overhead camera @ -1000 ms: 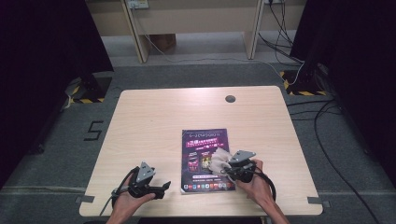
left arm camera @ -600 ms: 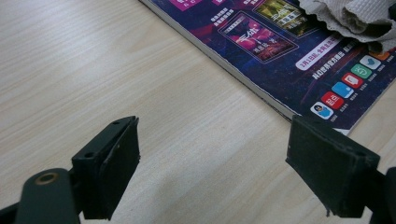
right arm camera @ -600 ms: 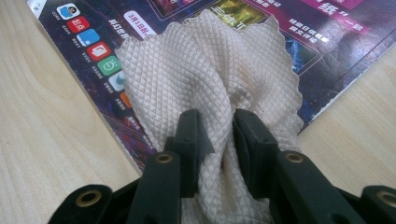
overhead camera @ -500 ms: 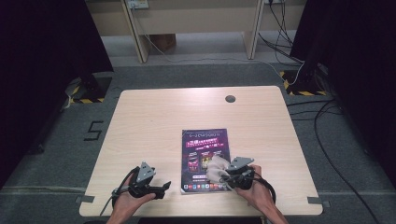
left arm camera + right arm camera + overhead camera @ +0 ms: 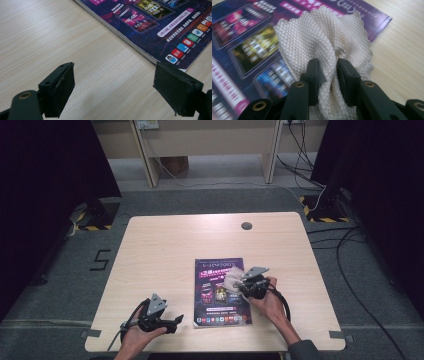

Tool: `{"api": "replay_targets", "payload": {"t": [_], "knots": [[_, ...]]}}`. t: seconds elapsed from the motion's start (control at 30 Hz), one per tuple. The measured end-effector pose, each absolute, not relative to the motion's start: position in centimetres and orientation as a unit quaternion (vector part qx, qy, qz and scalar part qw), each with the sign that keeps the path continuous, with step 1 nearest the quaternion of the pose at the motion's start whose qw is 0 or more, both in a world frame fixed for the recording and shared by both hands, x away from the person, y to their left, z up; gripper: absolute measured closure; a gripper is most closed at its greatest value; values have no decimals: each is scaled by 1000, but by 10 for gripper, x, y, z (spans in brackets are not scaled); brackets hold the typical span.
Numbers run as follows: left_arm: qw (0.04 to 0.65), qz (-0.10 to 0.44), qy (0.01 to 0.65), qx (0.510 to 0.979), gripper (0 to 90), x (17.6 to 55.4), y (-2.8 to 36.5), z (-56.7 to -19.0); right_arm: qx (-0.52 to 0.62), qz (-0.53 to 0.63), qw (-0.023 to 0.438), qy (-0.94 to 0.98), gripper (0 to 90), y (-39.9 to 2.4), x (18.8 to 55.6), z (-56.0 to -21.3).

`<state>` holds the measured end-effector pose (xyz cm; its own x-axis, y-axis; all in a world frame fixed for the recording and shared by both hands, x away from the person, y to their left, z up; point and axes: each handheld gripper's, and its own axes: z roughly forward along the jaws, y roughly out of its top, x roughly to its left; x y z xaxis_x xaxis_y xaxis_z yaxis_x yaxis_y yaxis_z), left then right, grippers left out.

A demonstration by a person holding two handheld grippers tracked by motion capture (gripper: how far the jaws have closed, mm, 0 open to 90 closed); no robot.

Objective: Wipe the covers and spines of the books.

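Looking down from the high view, one magazine (image 5: 222, 292) lies on the worktop (image 5: 165, 250), one white cloth (image 5: 232, 280) bunched on its right half in the right claw (image 5: 243, 284); the left claw (image 5: 176, 320) sits just left of the magazine. Left gripper view — both jaws wide apart, nothing between them, over bare wood beside the magazine's corner. Right gripper view — both jaws pinch the single cloth (image 5: 324, 42), draped on the purple cover.
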<state>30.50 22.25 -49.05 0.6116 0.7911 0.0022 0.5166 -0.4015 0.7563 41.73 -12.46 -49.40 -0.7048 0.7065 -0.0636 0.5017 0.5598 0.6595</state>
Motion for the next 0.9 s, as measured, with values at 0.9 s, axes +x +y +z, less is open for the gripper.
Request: {"api": "replay_targets", "payload": {"t": [0.9], "knots": [[372, 183, 398, 818, 164, 305, 221, -491, 384, 317, 163, 851, 715, -86, 475, -495]]}}
